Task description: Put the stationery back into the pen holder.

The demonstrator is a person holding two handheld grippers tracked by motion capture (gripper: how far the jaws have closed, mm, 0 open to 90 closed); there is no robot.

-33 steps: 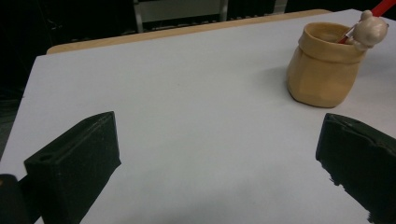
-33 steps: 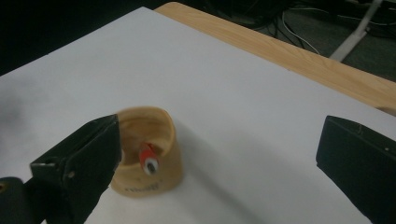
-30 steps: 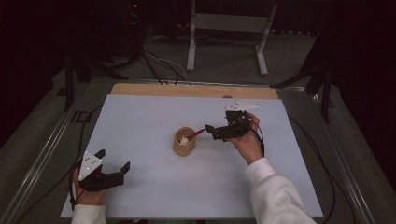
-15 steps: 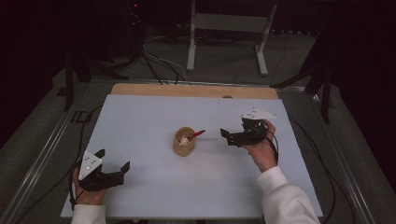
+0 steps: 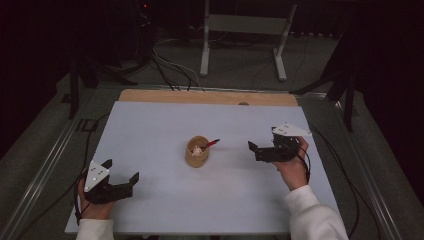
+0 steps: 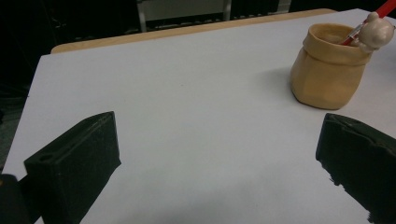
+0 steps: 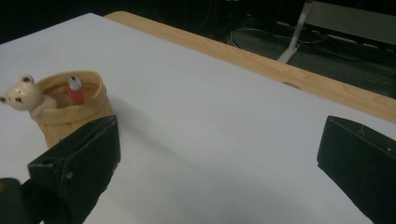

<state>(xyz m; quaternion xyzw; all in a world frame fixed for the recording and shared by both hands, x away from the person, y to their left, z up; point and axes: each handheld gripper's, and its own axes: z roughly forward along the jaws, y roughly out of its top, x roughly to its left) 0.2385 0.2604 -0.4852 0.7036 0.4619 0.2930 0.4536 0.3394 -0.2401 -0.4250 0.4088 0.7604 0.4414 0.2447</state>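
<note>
Tabletop (image 5: 165,125) is a white sheet with a wood strip along the 12 o'clock edge. Floor past it carries cables and a grey stand.

Right gripper (image 5: 255,148) sits at about 3 o'clock from the tabletop centre, held in the person's right hand (image 5: 292,167), white sleeve behind it. Jaws released, spread wide, nothing between them, pointing toward 9 o'clock at the pot. Well apart from the pot, no contact. In the right gripper view the pot (image 7: 70,109) shows at 9 o'clock just behind the left jaw.

Left gripper (image 5: 131,181) is near the 7 o'clock corner in the left hand (image 5: 92,205), grey plate on top. Jaws released, wide, empty, just above bare tabletop. In the left gripper view the pot (image 6: 329,67) shows at 2 o'clock, well apart from the jaws.

Pot (image 5: 197,152) is tan, soft-looking with a rolled rim, upright near the tabletop centre, between the two grippers and nearer the right one.

Pen (image 5: 211,143) is red, standing tilted in the pot, its end leaning out over the rim toward 2 o'clock in the high view.

Bear (image 6: 377,31), a small cream figure, sits at the pot rim next to the pen; whether it is fixed to the pen, cannot tell.
</note>
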